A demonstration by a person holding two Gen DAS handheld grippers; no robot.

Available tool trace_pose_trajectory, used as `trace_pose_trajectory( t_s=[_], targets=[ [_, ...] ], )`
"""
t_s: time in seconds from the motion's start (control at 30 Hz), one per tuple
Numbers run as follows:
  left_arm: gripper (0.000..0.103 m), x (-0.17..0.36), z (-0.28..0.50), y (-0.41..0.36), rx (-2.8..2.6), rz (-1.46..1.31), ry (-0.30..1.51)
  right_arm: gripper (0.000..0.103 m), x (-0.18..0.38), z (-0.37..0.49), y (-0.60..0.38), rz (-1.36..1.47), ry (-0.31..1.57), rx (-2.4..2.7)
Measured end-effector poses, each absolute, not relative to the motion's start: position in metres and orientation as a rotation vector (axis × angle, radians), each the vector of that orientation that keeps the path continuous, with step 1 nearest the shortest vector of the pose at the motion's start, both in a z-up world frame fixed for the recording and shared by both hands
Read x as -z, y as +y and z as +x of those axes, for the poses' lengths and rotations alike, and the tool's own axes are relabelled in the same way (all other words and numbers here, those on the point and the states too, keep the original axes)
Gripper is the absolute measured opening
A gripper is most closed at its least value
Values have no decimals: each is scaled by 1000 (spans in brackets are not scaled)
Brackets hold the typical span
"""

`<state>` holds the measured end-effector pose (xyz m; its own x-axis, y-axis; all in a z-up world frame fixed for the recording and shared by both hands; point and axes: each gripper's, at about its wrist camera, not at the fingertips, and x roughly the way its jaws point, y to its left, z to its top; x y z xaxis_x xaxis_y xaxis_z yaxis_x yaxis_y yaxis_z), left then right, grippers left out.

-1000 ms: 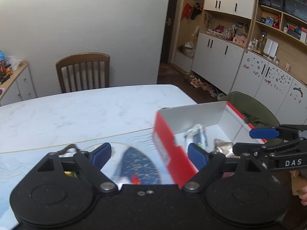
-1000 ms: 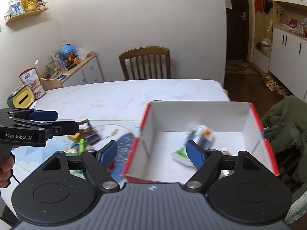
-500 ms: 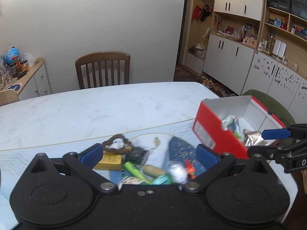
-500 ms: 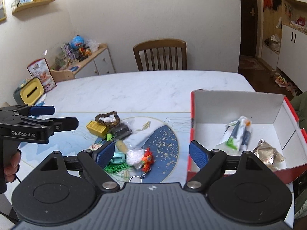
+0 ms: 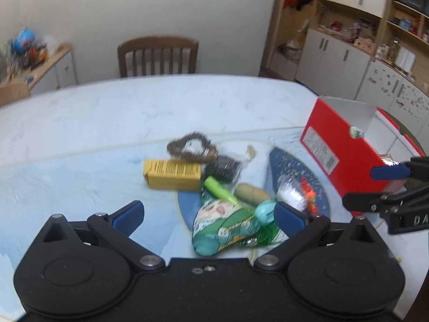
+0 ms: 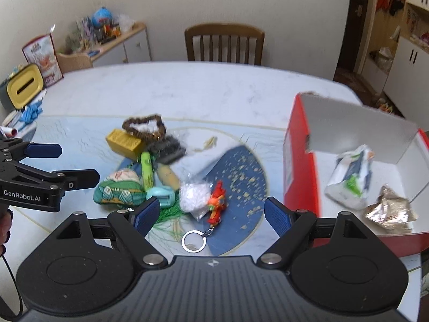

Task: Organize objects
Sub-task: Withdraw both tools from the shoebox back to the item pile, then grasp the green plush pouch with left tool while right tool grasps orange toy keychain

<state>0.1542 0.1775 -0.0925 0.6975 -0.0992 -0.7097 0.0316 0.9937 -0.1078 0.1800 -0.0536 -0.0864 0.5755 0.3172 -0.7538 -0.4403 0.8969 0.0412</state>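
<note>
A heap of small objects lies mid-table: a yellow box (image 5: pixel 173 174), a brown bead bracelet (image 6: pixel 143 126), a green marker (image 6: pixel 146 171), a green patterned pouch (image 5: pixel 226 225), a teal clip (image 6: pixel 161 196), a white crinkled bag (image 6: pixel 194 194) and an orange figure keychain (image 6: pixel 217 204). The red box (image 6: pixel 300 161) stands at the right and holds a white packet (image 6: pixel 351 178) and a gold foil wrapper (image 6: pixel 390 210). My left gripper (image 5: pixel 207 214) is open above the pouch. My right gripper (image 6: pixel 211 214) is open over the keychain. Both hold nothing.
A wooden chair (image 6: pixel 224 43) stands at the table's far side. A yellow container (image 6: pixel 24 88) and blue items sit at the table's left end. A sideboard (image 6: pixel 118 43) with clutter stands against the wall, cupboards (image 5: pixel 343 56) at the right.
Both grippers have swung left, away from the red box, and now hang over the heap of small objects. Both stay open.
</note>
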Motion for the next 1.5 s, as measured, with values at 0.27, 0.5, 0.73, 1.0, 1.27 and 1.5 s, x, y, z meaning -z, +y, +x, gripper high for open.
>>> trace_pose_trajectory(
  t_s=[0.27,0.5,0.73,1.0,1.27,1.5],
  targets=[
    [103,119,165,176,123,-100,836,85,115,195,-41,-209,919,-441],
    [102,137,174,181,137,-83,873,79,128,204,-35,-241,940,-435],
    [95,142,183,179,160,-111,897,58,139,213,-32,-246,968,-421],
    [87,147,190,170,193,-91,917,39,145,219,-30,-252,987,-429],
    [74,149,192,167,206,-87,924,28,148,222,-35,-239,1006,-424],
    [69,147,191,166,190,-84,927,19,151,225,-36,-220,1013,-429]
  ],
)
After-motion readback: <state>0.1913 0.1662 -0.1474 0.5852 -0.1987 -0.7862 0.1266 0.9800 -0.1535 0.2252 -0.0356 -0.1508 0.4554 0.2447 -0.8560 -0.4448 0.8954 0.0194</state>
